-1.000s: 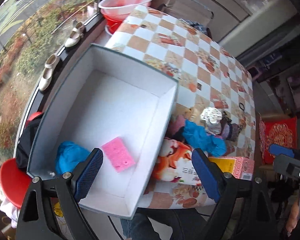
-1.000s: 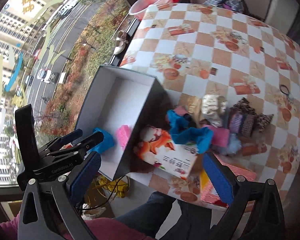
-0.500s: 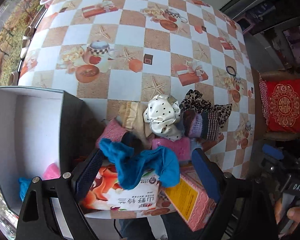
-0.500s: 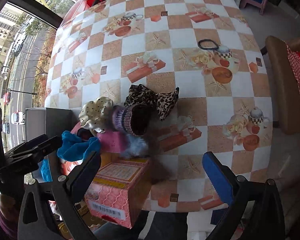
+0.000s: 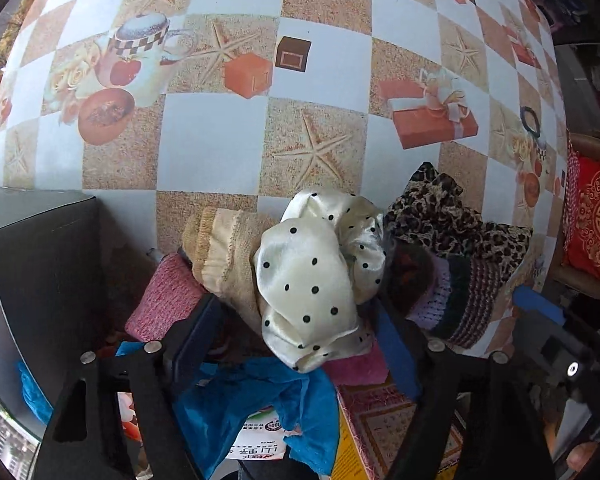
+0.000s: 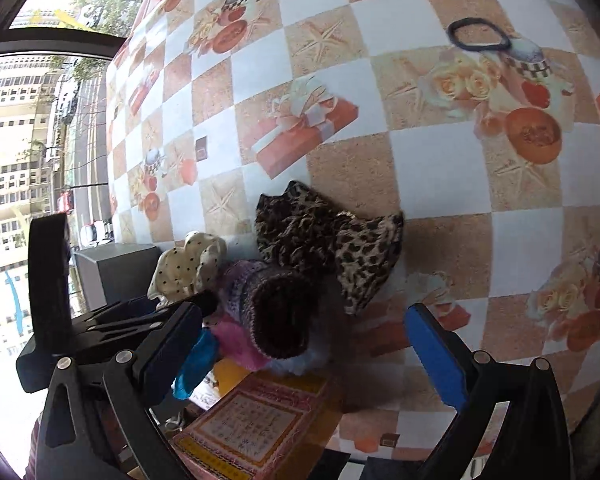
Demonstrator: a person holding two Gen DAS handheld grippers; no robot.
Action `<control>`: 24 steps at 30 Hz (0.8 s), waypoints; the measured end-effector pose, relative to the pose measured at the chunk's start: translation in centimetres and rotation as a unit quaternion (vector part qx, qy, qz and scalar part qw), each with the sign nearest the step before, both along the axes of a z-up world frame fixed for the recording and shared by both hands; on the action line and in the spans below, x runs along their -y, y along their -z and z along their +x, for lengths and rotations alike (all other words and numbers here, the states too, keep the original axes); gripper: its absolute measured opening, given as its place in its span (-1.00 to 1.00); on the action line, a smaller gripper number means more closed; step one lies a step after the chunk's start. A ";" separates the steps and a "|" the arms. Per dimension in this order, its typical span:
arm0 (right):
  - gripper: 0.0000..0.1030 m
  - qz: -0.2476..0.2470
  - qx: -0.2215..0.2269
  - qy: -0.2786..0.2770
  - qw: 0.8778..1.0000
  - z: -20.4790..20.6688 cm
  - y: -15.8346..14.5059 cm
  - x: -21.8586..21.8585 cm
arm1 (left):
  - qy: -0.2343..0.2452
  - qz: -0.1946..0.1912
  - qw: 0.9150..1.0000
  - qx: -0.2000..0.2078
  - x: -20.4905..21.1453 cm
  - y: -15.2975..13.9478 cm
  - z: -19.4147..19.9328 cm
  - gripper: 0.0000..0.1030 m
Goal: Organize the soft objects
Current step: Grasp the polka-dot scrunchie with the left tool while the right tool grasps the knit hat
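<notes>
The left gripper [image 5: 300, 340] straddles the polka-dot scrunchie [image 5: 312, 280] beside the dark box [image 5: 32, 264]; its jaws have just been closing, pads not yet pressing. The right gripper [image 6: 304, 348] stands open around the knitted purple scrunchie [image 6: 276, 308], which touches the leopard-print scrunchie [image 6: 332, 244] on the checkered tablecloth [image 6: 440, 168].

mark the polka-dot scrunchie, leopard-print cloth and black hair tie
cream satin scrunchie with black dots [image 5: 308, 280]: left wrist view, on its front fold
leopard-print fabric piece [image 6: 328, 240]: right wrist view, on its middle
thin black elastic hair tie [image 6: 456, 38]: right wrist view, on the loop's left edge
</notes>
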State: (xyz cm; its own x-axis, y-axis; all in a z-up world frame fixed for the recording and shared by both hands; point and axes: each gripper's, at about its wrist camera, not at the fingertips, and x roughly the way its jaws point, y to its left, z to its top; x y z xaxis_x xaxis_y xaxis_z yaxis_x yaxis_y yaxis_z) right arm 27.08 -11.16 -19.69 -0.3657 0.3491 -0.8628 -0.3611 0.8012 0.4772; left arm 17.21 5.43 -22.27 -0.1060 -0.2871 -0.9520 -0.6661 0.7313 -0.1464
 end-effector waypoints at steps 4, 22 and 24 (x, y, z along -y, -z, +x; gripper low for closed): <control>0.98 0.018 -0.062 0.016 0.998 -0.4 2.0 -0.8 | -0.011 -0.011 1.000 0.004 -0.1 0.5 0.1 0.16; -0.22 0.073 -0.096 0.070 0.990 -1.4 1.2 1.9 | 0.014 0.072 0.990 0.120 -0.8 -5.8 -0.2 -0.53; -0.22 0.079 -0.086 0.072 0.991 -1.6 0.3 2.4 | 0.024 0.080 0.988 0.131 -0.7 -6.8 -0.7 -0.53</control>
